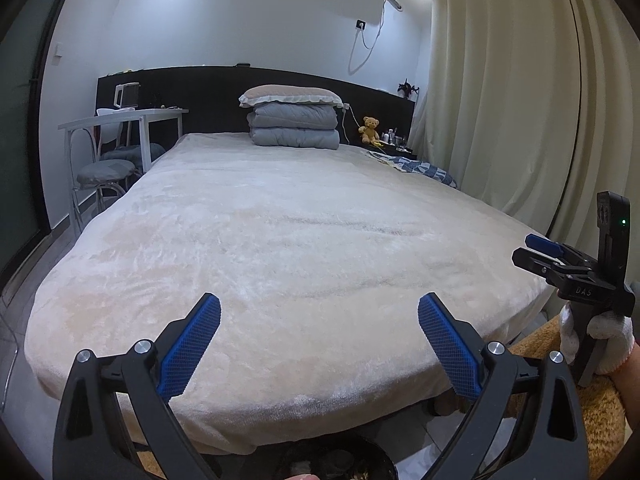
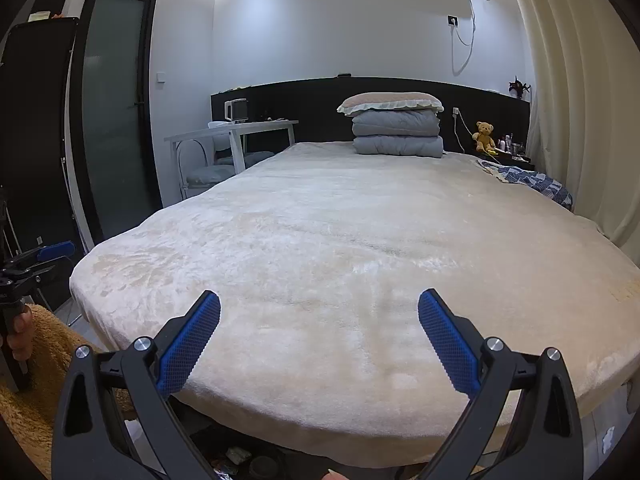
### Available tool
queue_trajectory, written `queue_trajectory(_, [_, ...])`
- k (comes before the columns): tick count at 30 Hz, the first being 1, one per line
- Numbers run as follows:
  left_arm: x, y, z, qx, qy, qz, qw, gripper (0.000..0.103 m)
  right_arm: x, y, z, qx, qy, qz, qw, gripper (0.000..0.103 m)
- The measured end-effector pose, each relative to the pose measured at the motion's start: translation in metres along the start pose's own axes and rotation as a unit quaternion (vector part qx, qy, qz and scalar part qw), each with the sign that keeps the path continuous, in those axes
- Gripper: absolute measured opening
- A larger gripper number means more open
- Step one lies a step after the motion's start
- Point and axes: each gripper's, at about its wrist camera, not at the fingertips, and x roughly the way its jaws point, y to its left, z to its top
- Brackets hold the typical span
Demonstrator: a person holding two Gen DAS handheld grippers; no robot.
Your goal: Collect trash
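Observation:
My left gripper (image 1: 319,308) is open and empty, held above the foot of a bed with a cream plush cover (image 1: 280,232). My right gripper (image 2: 319,306) is open and empty too, above the same bed cover (image 2: 340,232). The right gripper also shows at the right edge of the left wrist view (image 1: 548,252), held in a white-gloved hand. The left gripper shows at the left edge of the right wrist view (image 2: 44,256). A dark bin with scraps (image 1: 332,460) sits on the floor below the bed's foot. Small scraps of litter (image 2: 240,456) lie on the floor under the bed edge.
A pillow on folded grey quilts (image 1: 294,120) sits at the head of the bed. A teddy bear (image 1: 370,128) and small bottles are at the right bedside. A white desk with stools (image 1: 120,136) stands left. Curtains (image 1: 500,100) hang on the right. A dark door (image 2: 116,112) is left.

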Motion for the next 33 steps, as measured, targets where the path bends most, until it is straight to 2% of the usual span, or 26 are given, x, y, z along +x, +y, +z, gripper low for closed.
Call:
queue_trajectory(9, [-0.0055, -0.0016, -0.0017, 0.002, -0.007, 0.011, 0.9999, 0.096, -0.0006, 0.0036, -0.0038, -0.007, 0.000, -0.003, 1.000, 0.098])
queue_trajectory(33, [-0.0072, -0.0031, -0.0005, 0.005, -0.011, 0.015, 0.9998, 0.096, -0.0014, 0.0042, -0.0059, -0.008, 0.000, -0.003, 1.000, 0.098])
